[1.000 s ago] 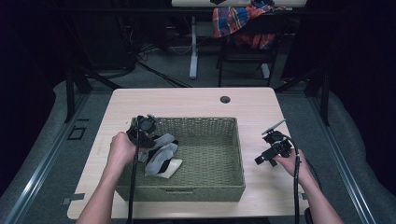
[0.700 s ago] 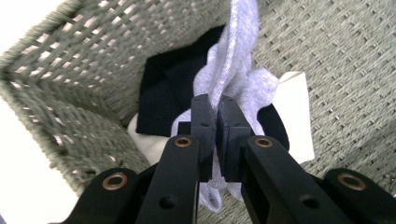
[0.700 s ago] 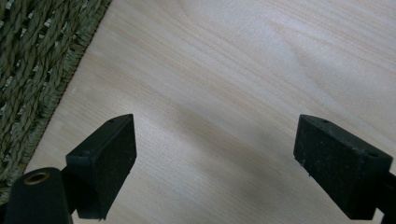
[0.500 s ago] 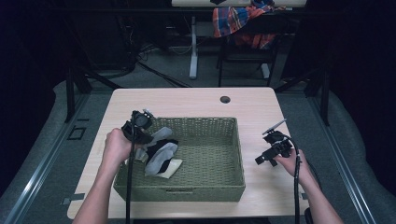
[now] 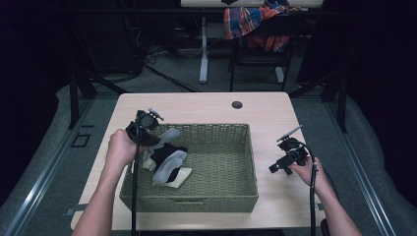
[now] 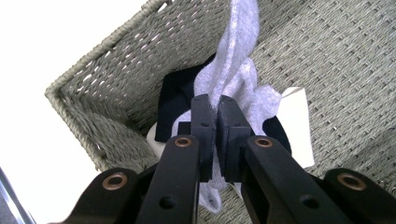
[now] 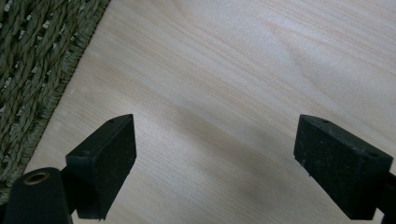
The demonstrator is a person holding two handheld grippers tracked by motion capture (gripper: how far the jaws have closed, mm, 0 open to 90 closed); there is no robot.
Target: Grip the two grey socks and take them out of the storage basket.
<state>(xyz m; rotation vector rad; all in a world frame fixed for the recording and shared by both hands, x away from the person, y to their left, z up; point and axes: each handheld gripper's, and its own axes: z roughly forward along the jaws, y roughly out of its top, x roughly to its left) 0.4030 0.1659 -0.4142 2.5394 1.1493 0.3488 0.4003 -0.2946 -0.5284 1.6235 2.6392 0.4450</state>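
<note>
A green woven basket [image 5: 231, 196] stands in the middle of the wooden table. In its left half lie a black sock [image 5: 164, 153], a grey sock [image 5: 167, 169] and a cream one [image 5: 180, 177]. My left gripper [image 5: 156, 140] hovers over the basket's left rim, shut on a light grey sock [image 6: 233, 65] that hangs from its jaws above the black sock [image 6: 180, 91] and the basket wall [image 6: 93, 88]. My right gripper [image 5: 274, 168] rests low over bare table to the right of the basket, its jaws wide open with nothing between the pads [image 7: 105, 161].
A small black grommet [image 5: 237, 104] sits in the table near its far edge. Behind the table stands a chair with a plaid cloth [image 5: 251, 19] over it. The basket's edge [image 7: 32, 70] lies close to the right gripper's left side.
My left gripper has risen and drawn back towards the basket's left rim, lifting the light grey sock up out of the pile. The right gripper has stayed put.
</note>
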